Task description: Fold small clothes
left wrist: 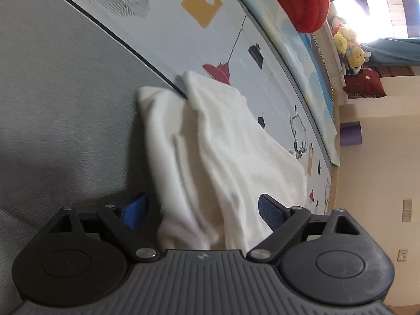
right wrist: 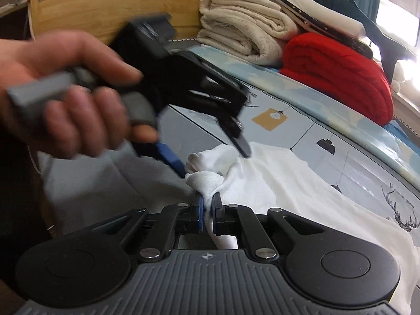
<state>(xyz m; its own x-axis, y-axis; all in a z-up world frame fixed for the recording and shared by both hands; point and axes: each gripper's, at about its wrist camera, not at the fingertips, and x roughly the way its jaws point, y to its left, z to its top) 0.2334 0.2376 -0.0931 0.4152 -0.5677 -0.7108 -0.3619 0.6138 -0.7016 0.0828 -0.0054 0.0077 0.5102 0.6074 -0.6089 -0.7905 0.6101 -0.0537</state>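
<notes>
Your right gripper [right wrist: 207, 207] pinches the white garment [right wrist: 275, 183] mid-frame; your left gripper [left wrist: 203, 210], jaws apart, should next clamp its own corner.

The bed [right wrist: 328, 128] carries a pale blue sheet [left wrist: 168, 34] printed with yellow tags, black lamps and stag heads; beside it lies a grey cover [left wrist: 52, 92] edged with a dark line; a white garment [right wrist: 288, 183] lies rumpled across both, one bunched corner lifted off the surface; along the far edge sit a folded cream blanket [right wrist: 244, 29] and, just beside it, a folded red blanket [right wrist: 338, 76], each resting on the sheet.
</notes>
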